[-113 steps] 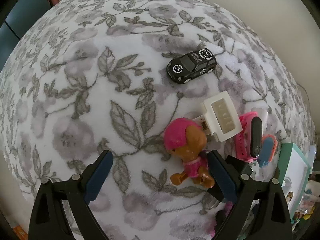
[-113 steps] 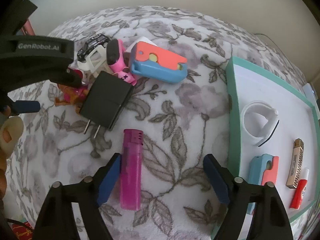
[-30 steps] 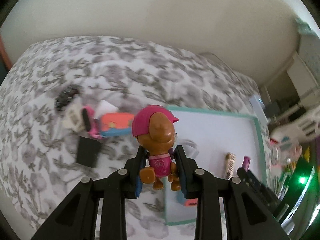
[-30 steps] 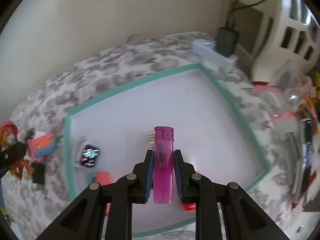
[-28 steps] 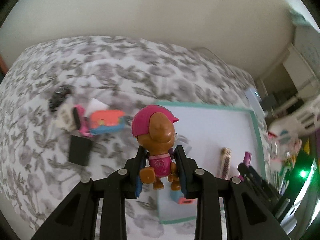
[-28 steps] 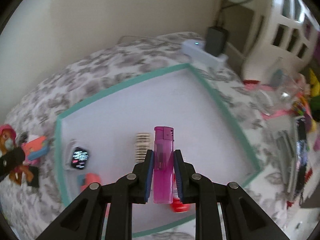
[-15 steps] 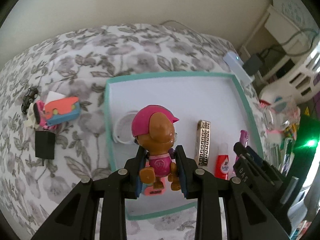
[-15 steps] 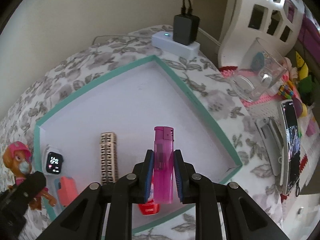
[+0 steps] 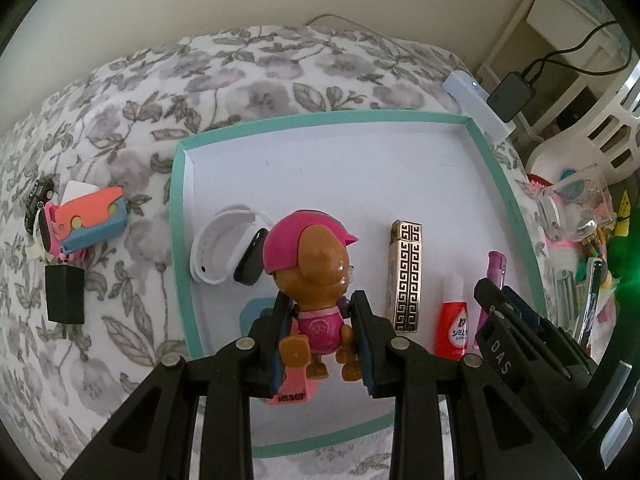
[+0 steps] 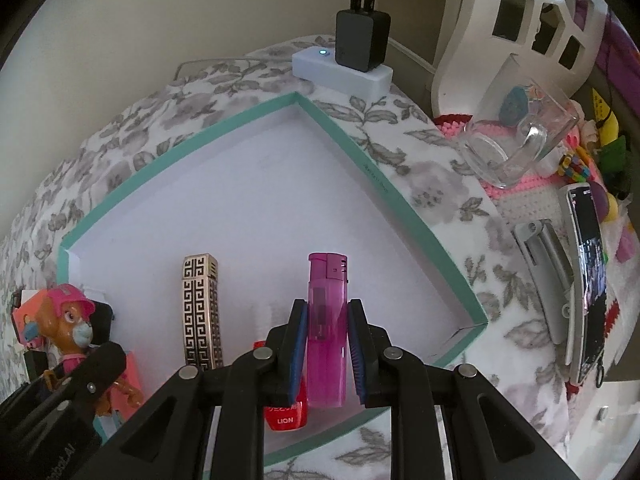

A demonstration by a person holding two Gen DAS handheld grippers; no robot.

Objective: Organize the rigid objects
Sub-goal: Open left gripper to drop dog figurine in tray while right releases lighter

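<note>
Both grippers now hang over the tray [image 9: 178, 208]; a second ago they were only arriving from the bedspread side, and some seconds back both toys lay on the bedspread [image 9: 120, 120].

Left gripper [image 9: 320, 336]: clamped on the pup figure [image 9: 316, 280], held upright above the tray's near-left part, over the white watch [image 9: 224, 248] and a pink-and-blue item that is mostly hidden, possibly a folding toy.

Right gripper [image 10: 326, 344]: narrow, pinching the lighter [image 10: 326, 320] above the tray's near edge, right of the gold lighter [image 10: 200, 312] and over the red tube [image 10: 286, 412].

Reading: transport looks done, release is next for both. Still outside the tray, to its left: car [image 9: 38, 196], black charger [image 9: 64, 300], orange-and-blue toy [image 9: 94, 220].
</note>
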